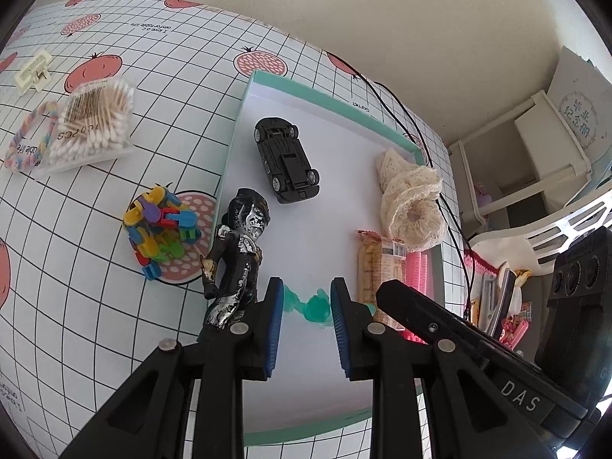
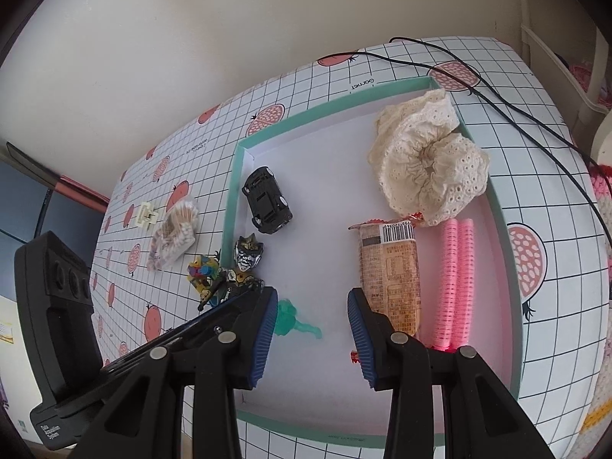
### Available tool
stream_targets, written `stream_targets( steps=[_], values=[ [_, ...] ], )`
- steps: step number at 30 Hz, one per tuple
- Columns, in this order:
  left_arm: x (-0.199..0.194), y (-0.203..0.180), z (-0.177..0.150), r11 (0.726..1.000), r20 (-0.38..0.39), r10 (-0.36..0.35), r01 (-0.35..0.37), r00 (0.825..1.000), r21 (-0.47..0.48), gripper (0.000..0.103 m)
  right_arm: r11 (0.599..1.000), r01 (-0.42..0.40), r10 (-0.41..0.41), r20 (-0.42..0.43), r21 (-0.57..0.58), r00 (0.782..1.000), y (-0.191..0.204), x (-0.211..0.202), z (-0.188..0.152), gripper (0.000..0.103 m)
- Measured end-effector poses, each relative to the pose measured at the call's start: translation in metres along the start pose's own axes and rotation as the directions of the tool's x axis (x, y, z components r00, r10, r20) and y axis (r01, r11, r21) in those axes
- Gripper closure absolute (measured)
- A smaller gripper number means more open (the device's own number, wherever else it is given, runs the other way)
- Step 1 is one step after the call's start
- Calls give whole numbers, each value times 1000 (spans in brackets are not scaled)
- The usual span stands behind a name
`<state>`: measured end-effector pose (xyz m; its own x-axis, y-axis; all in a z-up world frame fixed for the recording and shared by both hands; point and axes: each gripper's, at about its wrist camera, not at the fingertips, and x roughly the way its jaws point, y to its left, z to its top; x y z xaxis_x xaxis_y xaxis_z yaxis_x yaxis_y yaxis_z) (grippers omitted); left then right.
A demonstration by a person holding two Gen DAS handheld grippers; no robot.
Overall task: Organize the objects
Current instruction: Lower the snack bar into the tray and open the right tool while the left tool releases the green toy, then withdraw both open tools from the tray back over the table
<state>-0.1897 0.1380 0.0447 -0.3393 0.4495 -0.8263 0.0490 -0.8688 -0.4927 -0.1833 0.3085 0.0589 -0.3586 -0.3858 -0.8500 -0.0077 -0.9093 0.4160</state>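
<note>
A teal-rimmed tray (image 2: pixel 239 176) sits on the gridded counter (image 2: pixel 535 199), holding a cream scrunchie (image 2: pixel 428 160), snack packet (image 2: pixel 390 267), black toy car (image 2: pixel 267 201) and small green figure (image 2: pixel 294 319). Left tongs (image 1: pixel 306 321) and right tongs (image 2: pixel 311 338) hover over it, both spread open and empty.

Inside the teal-rimmed white box (image 2: pixel 239 176): upturned black toy car (image 2: pixel 267 201), cream lace scrunchie (image 2: pixel 428 160), wrapped snack bar (image 2: pixel 390 275), pink hair rollers (image 2: pixel 457 283), translucent green figurine (image 2: pixel 294 319). Leaning across the rim: black-and-silver action figure (image 1: pixel 239 252).
</note>
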Motion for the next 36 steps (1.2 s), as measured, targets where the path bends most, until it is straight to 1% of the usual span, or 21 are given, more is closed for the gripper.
stream_targets(
  steps=[8, 11, 14, 16, 17, 18, 19, 20, 21, 22, 26, 28, 32, 34, 35, 36],
  values=[
    [-17, -8, 4, 1000, 47, -4, 3, 999, 27, 75, 999, 32, -32, 28, -6, 999, 0, -11, 2, 61],
    [-26, -11, 6, 999, 79, 29, -32, 996, 43, 72, 999, 52, -51, 36, -14, 998, 2, -14, 4, 61],
    [-34, -10, 9, 997, 107, 53, -59, 993, 49, 72, 994, 106, -104, 39, -41, 994, 6, -14, 4, 61],
    [-39, -8, 11, 996, 125, 66, -73, 990, 48, 71, 991, 125, -123, 40, -52, 992, 8, -14, 4, 61],
    [-41, -7, 12, 995, 133, 79, -86, 988, 48, 66, 990, 132, -130, 41, -56, 991, 8, -15, 4, 61],
    [-43, -6, 13, 994, 142, 93, -101, 985, 49, 58, 988, 141, -138, 43, -61, 989, 9, -15, 4, 61],
    [-45, -6, 13, 992, 149, 106, -115, 983, 50, 54, 987, 148, -146, 44, -64, 988, 9, -15, 4, 60],
    [-45, -5, 14, 991, 151, 115, -124, 982, 51, 49, 985, 158, -155, 45, -66, 987, 10, -15, 4, 59],
    [-45, -4, 14, 990, 149, 120, -130, 981, 53, 49, 983, 171, -168, 46, -68, 985, 10, -14, 4, 54],
    [-45, -3, 15, 989, 147, 126, -135, 981, 52, 49, 980, 184, -181, 45, -73, 982, 10, -13, 3, 51],
    [-44, 1, 15, 981, 153, 177, -186, 972, 48, 42, 977, 200, -197, 42, -78, 979, 9, -12, 2, 50],
    [-43, 2, 15, 976, 154, 201, -211, 967, 53, 39, 973, 216, -212, 53, -81, 976, 9, -13, 3, 39],
    [-43, 4, 14, 964, 162, 246, -258, 956, 59, 26, 969, 232, -226, 68, -86, 972, 10, -15, 3, 31],
    [-42, 4, 14, 960, 165, 259, -273, 952, 66, 25, 965, 246, -239, 72, -96, 968, 10, -15, 3, 23],
    [-42, 4, 14, 957, 167, 267, -282, 949, 71, 22, 963, 251, -245, 73, -101, 967, 11, -15, 3, 22],
    [-41, 4, 14, 954, 170, 275, -291, 946, 76, 18, 961, 255, -248, 76, -104, 966, 11, -15, 3, 18]
  ],
)
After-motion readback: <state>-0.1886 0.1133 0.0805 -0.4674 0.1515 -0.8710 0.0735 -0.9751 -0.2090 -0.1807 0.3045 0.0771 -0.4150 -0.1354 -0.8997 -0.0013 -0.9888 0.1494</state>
